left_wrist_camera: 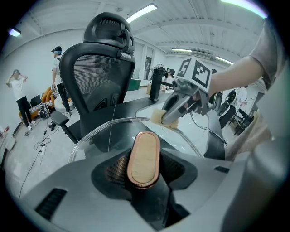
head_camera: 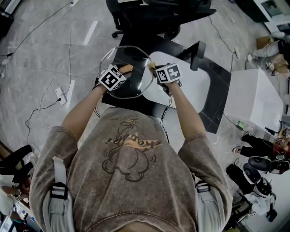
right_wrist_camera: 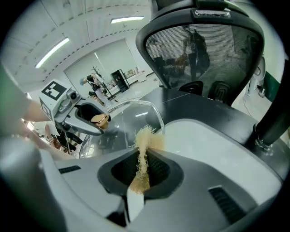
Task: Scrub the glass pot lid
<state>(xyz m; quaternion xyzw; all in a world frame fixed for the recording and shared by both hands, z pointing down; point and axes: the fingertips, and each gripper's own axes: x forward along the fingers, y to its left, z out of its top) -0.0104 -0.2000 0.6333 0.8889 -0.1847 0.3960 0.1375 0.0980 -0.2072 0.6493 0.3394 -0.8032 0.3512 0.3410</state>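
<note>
Altogether, left tongs (head_camera: 125, 70) grip one glass lid (head_camera: 128, 58), right tongs (head_camera: 152, 69) one scrubber (right_wrist_camera: 145, 141).

Bright ceiling strip lights (left_wrist_camera: 142, 11) glare; fisheye edges darken.

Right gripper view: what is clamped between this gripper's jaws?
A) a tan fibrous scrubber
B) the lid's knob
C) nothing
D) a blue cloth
A: the right gripper has its jaws shut on a tan fibrous scrubber, whose frayed end points toward the glass pot lid. The lid's knob is held by the left gripper instead.
</note>
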